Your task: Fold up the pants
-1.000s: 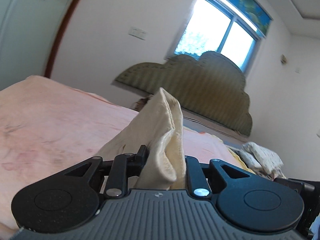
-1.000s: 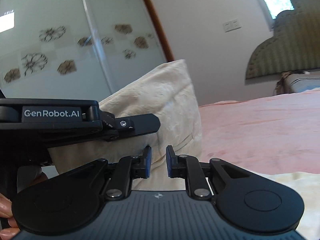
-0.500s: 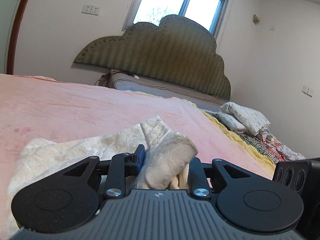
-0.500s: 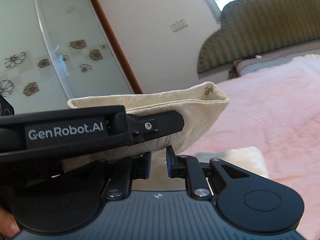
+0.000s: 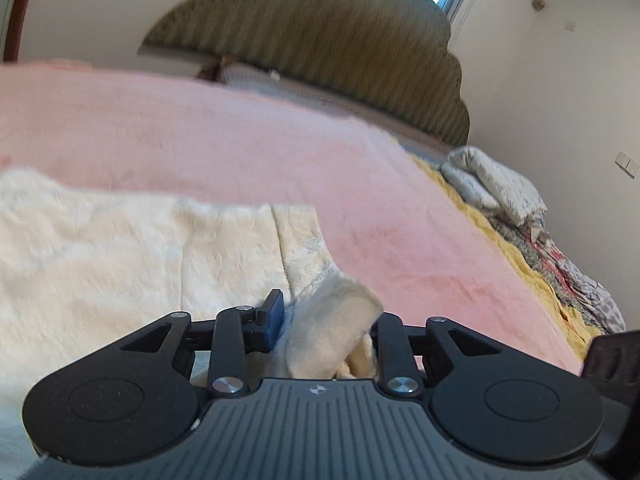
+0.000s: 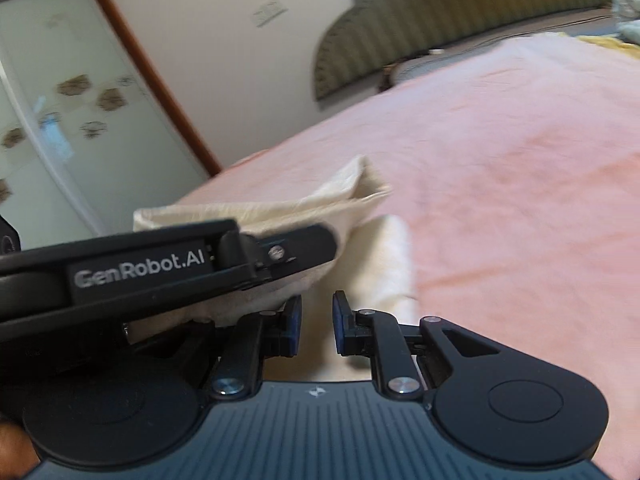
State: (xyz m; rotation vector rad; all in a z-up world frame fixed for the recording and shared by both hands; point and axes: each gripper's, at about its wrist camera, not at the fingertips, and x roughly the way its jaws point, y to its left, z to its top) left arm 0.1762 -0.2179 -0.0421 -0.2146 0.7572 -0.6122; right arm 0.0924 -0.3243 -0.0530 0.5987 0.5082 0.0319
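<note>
Cream pants [image 5: 120, 256] lie spread on the pink bed cover [image 5: 240, 148]. My left gripper [image 5: 326, 326] is shut on a bunched fold of the pants, held low over the spread cloth. In the right wrist view the left gripper's body [image 6: 160, 264] crosses the left side with the folded pants edge [image 6: 340, 196] above it. My right gripper [image 6: 316, 322] has a small gap between its blue pads and nothing between them; it hovers just above the pants [image 6: 388, 264].
A padded green headboard [image 5: 320, 40] stands at the far end of the bed. Crumpled bedding and a yellow sheet [image 5: 500, 188] lie along the bed's right side. A glass sliding wardrobe door [image 6: 60, 120] stands to the left.
My left gripper has come down with the pants fold, from raised high to low over the spread cloth. The lifted edge has dropped toward the bed. The right gripper's gap is unchanged.
</note>
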